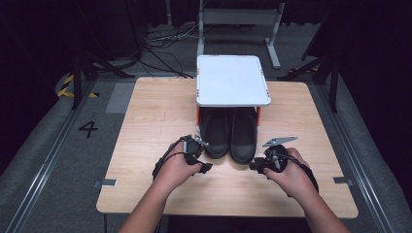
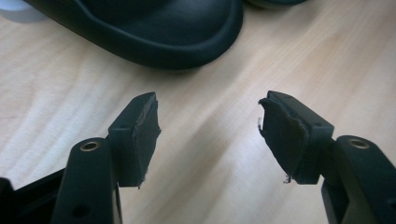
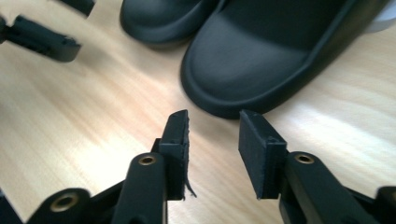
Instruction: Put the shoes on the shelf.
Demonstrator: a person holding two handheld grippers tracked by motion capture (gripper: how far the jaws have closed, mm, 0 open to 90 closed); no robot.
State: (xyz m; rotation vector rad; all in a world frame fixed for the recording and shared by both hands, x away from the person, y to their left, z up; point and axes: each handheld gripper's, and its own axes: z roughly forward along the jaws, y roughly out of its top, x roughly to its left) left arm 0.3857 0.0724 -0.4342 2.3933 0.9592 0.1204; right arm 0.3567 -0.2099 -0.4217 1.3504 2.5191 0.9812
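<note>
table: light wood table (image 1: 145, 126), dark room, grey floor with cables
rack: white-topped shoe rack (image 1: 232, 80) hides the heels
shoes: black pair, left shoe (image 1: 215, 136) and right shoe (image 1: 243, 138) under it, toes poking out
left gripper (image 1: 198, 154): jaws apart, nothing in them, just beside left toe
right gripper (image 1: 260, 164): narrow gap, holding nothing, near right toe

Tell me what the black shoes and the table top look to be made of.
Black shoes: smooth moulded rubber or a soft plastic by the look, matte with a dull sheen, no seams on the toes. Table top: light wood or wood-look laminate, with visible grain; which one I cannot tell.
</note>
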